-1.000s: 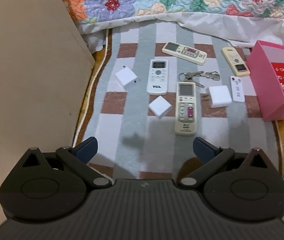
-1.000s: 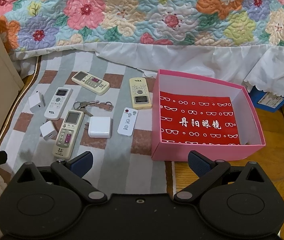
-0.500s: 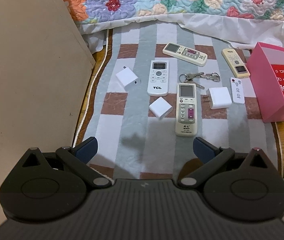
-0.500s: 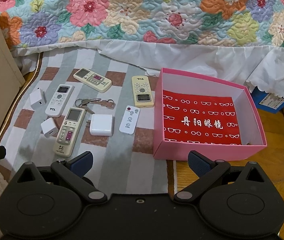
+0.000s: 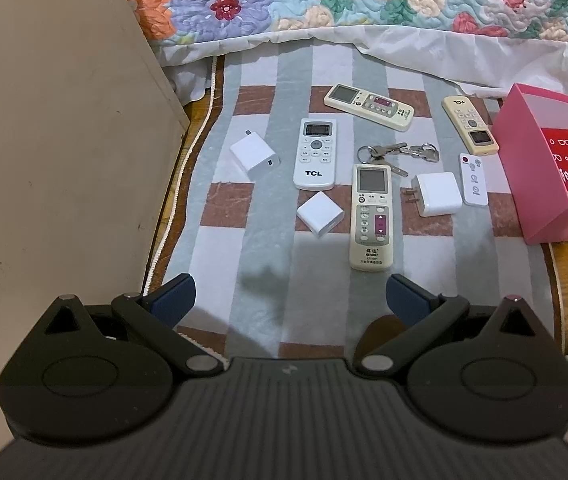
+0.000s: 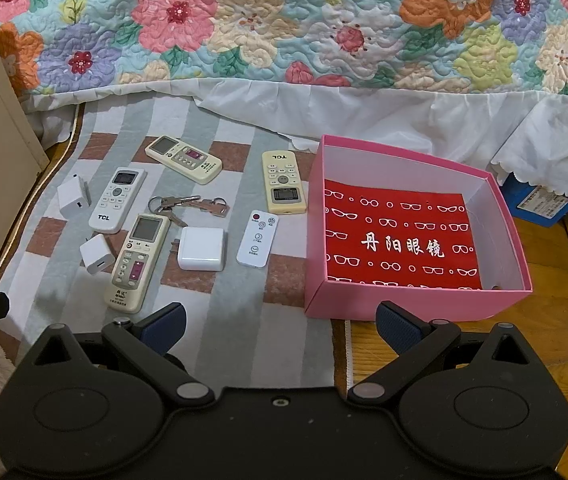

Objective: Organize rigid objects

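Nine small items lie scattered on the striped rug in the left wrist view, none yet in the box, so sorting looks unstarted. The left gripper hovers low over the rug's near end, jaws spread wide with nothing between them, apparently lined up for a first pick. Nearest its opening sits the cream universal remote, long axis pointing away, an easy pinch across its narrow sides I'd judge. Just left of it, a small white charger cube, and beyond that the white TCL remote with another white charger beside it. The key bunch lies flat, likely the fiddliest grab. Far right, the pink box is only partly in frame.

Over to the right wrist view: the right gripper is also spread and empty, hanging just short of the pink box's near wall. The box sits open-topped with a red printed liner and nothing else inside, evidently the collecting spot. Close to its left wall lie the yellow TCL remote and the small white fan remote, natural first candidates for this hand. The large white plug adapter rests next to them, prongs towards the cream remote; the angled cream remote lies furthest back.
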The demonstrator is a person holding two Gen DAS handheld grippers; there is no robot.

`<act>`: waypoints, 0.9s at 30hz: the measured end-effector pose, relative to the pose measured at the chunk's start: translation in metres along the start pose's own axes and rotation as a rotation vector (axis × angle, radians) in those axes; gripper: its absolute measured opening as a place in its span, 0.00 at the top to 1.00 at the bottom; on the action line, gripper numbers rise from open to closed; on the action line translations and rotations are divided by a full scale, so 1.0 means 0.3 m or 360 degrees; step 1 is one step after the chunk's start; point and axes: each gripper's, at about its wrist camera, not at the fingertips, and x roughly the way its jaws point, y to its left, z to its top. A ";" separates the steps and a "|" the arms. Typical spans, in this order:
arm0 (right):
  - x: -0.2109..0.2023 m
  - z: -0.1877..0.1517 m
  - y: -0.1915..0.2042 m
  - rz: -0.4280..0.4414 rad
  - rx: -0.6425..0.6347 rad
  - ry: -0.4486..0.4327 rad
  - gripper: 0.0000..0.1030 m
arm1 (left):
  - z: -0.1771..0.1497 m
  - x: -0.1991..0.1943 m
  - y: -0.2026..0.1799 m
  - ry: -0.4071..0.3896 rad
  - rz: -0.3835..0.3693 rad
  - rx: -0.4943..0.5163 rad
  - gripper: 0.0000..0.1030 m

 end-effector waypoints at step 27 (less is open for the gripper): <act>-0.015 -0.003 0.006 0.0047 -0.0046 -0.0049 0.01 | 0.045 -0.090 0.032 -0.0011 -0.0209 0.0067 0.00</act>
